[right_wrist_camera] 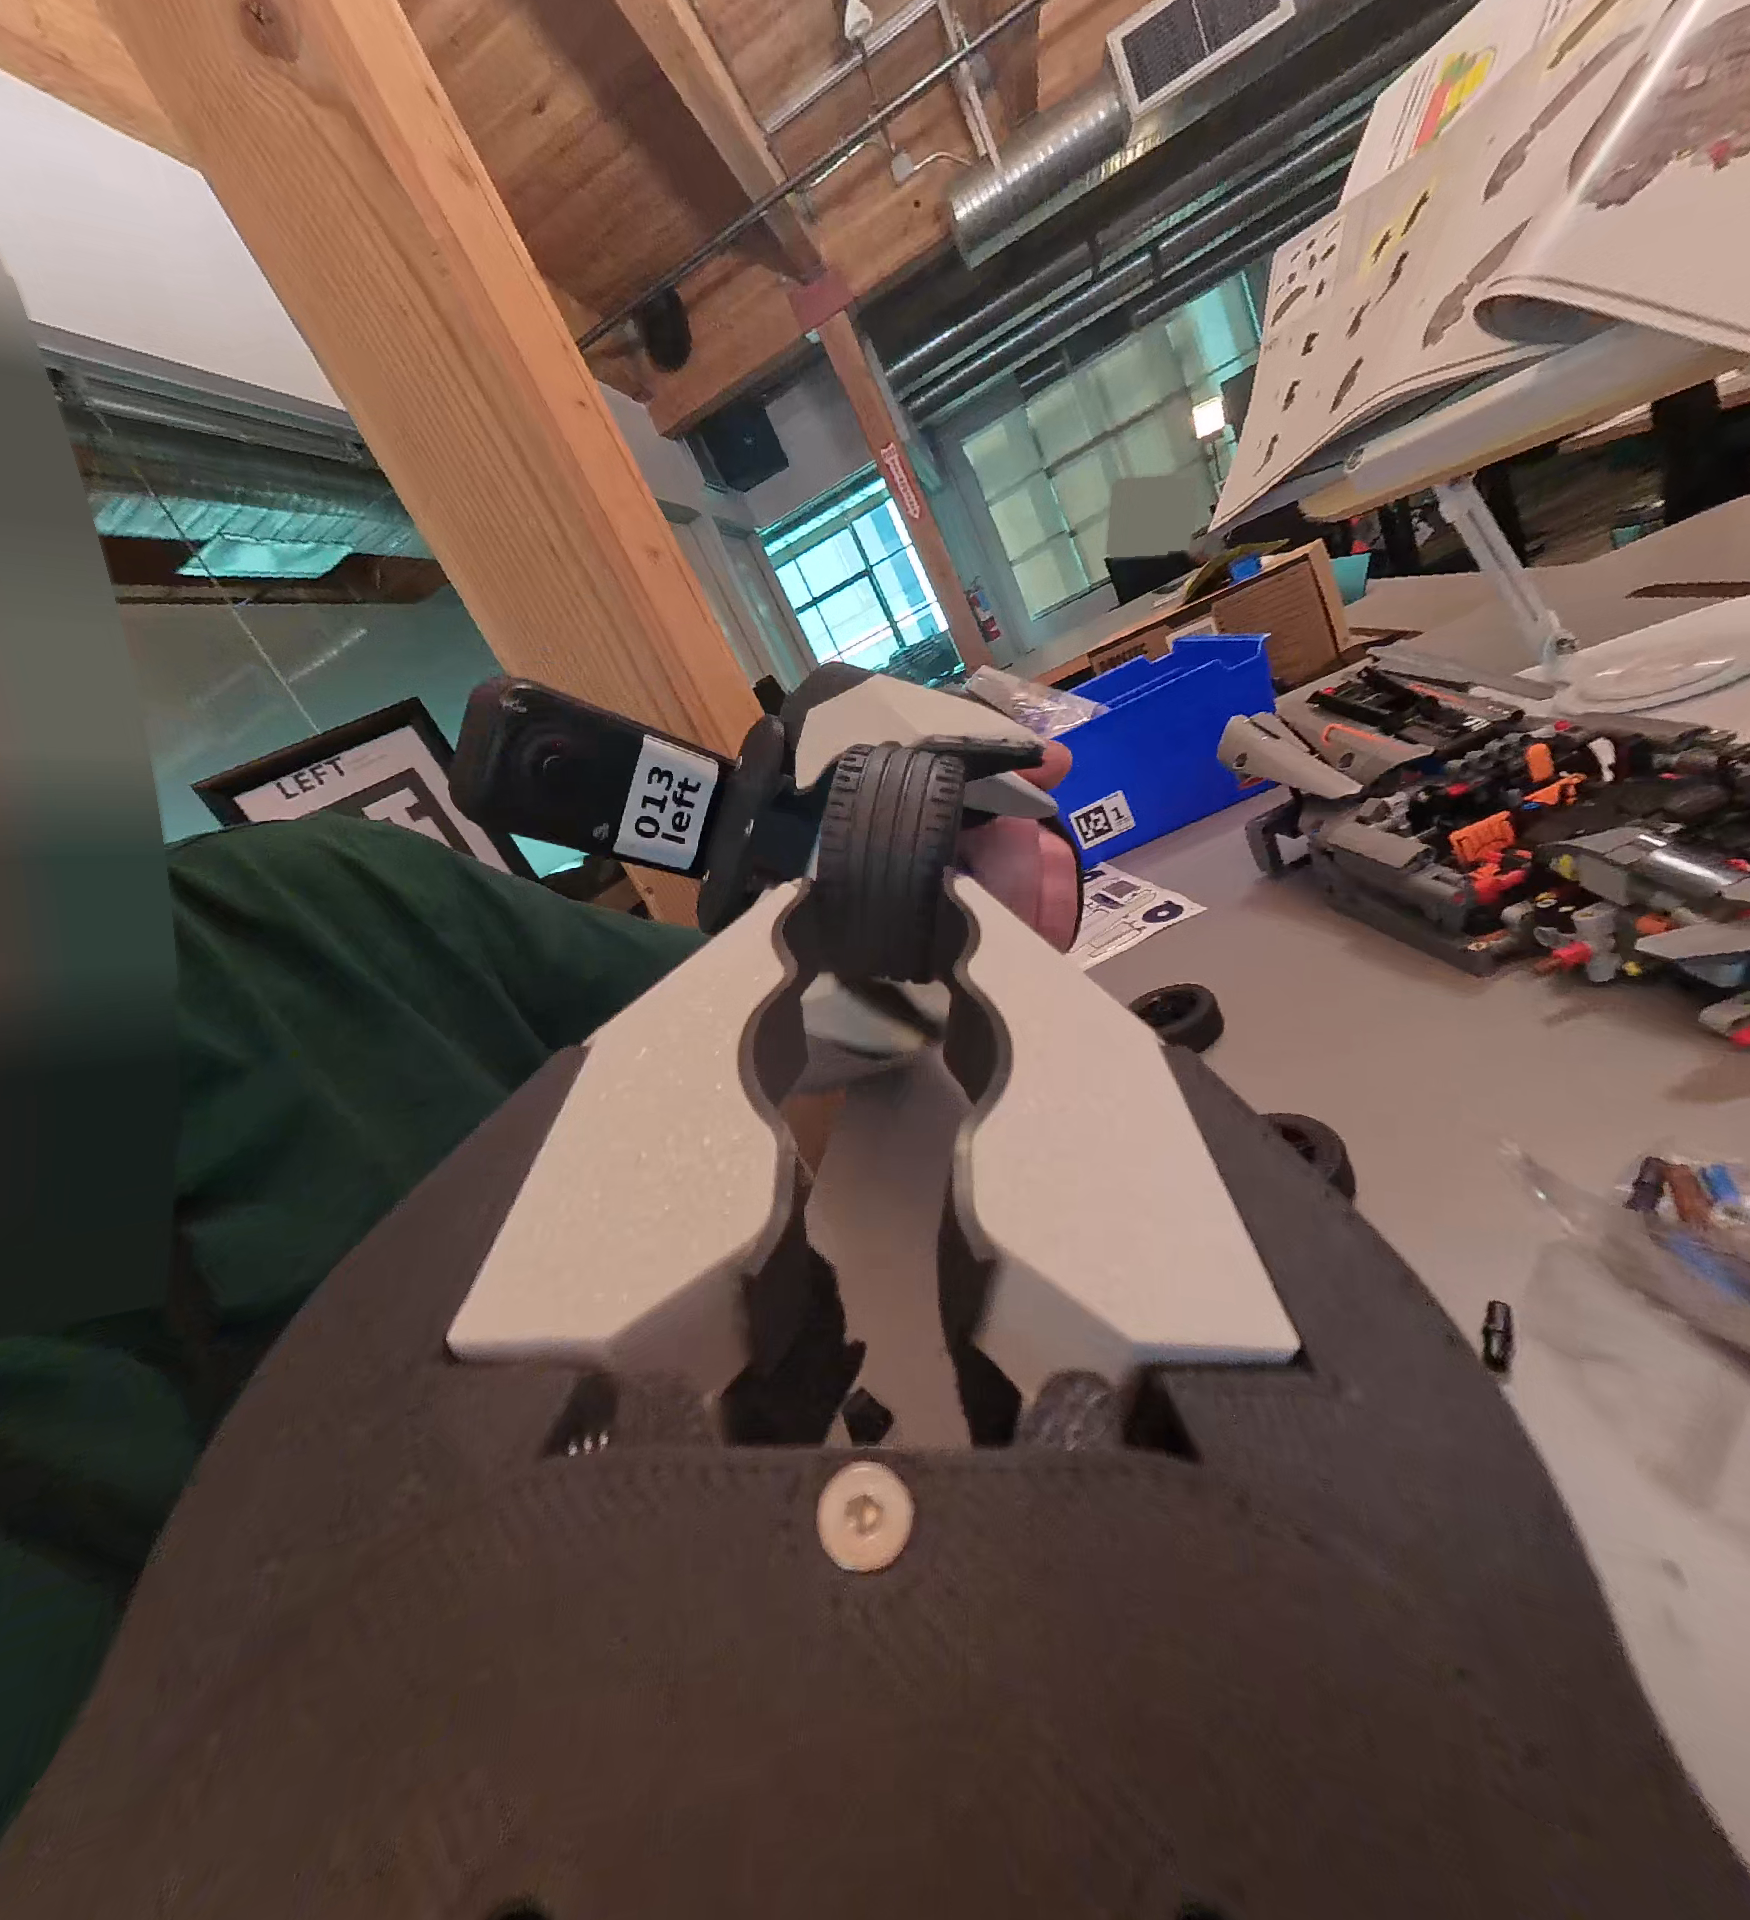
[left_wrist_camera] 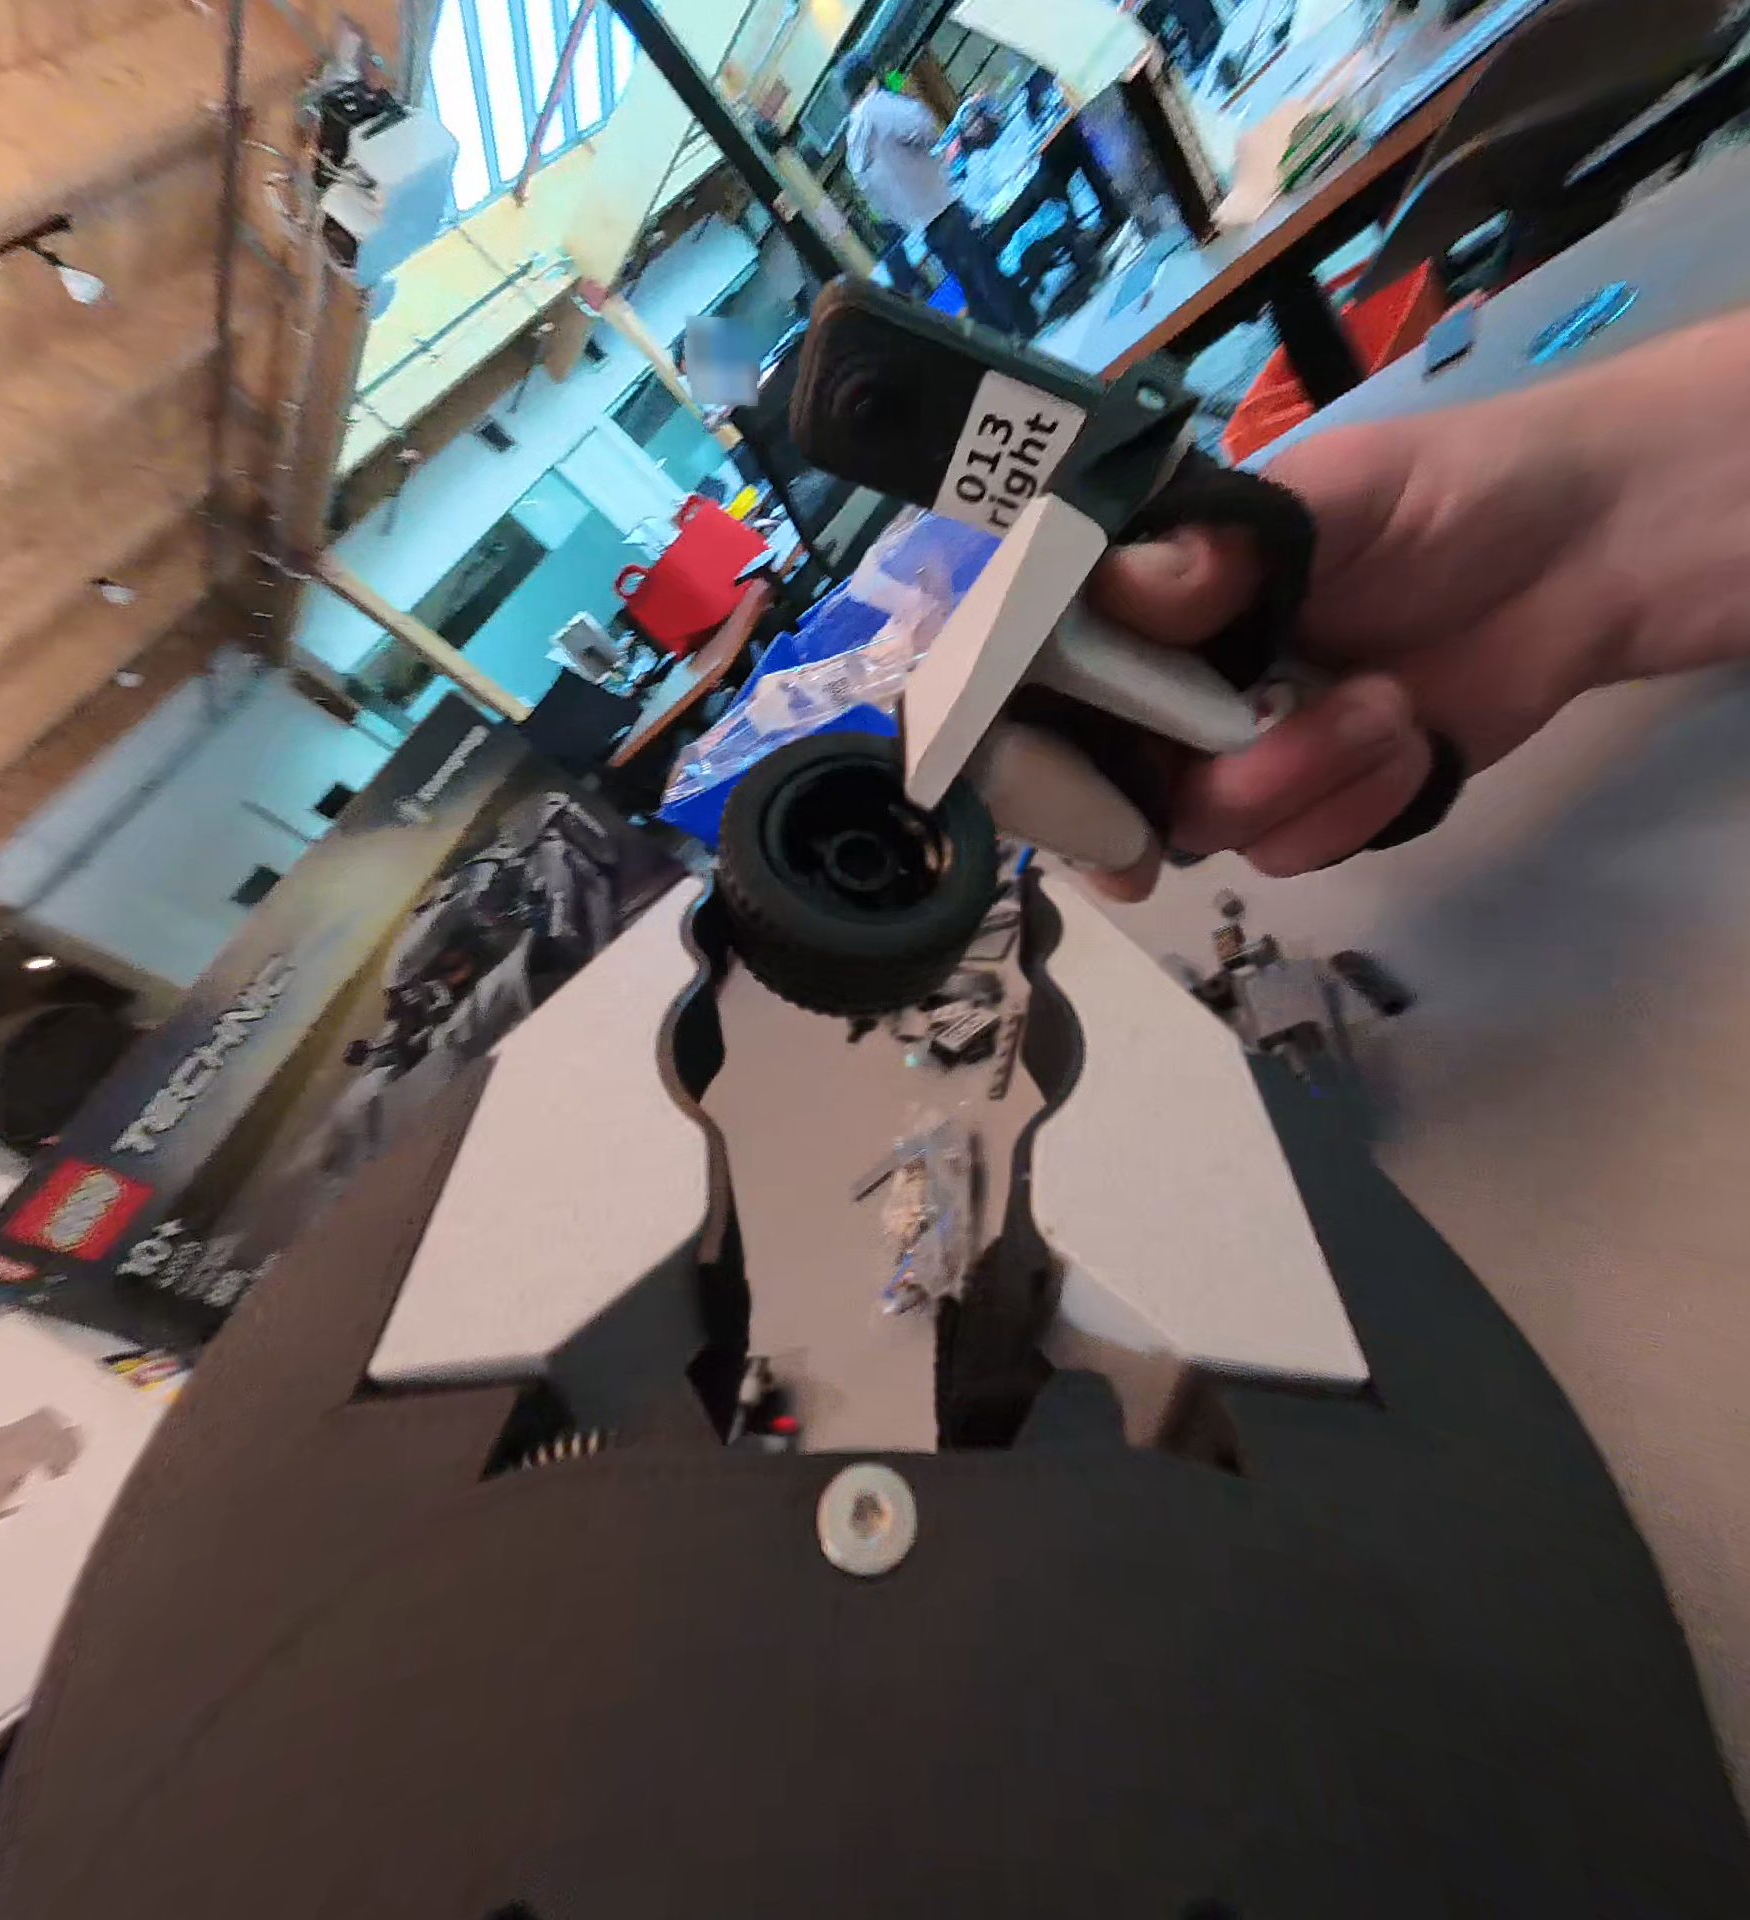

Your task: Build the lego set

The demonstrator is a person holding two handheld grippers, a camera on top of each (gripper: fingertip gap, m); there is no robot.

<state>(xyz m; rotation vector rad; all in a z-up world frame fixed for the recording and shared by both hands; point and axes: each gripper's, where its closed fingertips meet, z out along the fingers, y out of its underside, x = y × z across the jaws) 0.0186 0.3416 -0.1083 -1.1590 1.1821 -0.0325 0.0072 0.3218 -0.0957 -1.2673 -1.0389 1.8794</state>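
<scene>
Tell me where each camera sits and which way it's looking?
Left wrist view: sits on the left gripper, looks along its jaws at the black wheel and the right gripper; a hand shows.
Right wrist view: sits on the right gripper, faces the left gripper and a green sleeve.
Shared: the wheel, both grippers.

Each wrist camera looks forward along its own hand-held gripper, close above the grey surface [right_wrist_camera: 1370, 935]; the views face one another, sharing the black tyre [left_wrist_camera: 855, 873] [right_wrist_camera: 892, 857] between the fingertips.
</scene>
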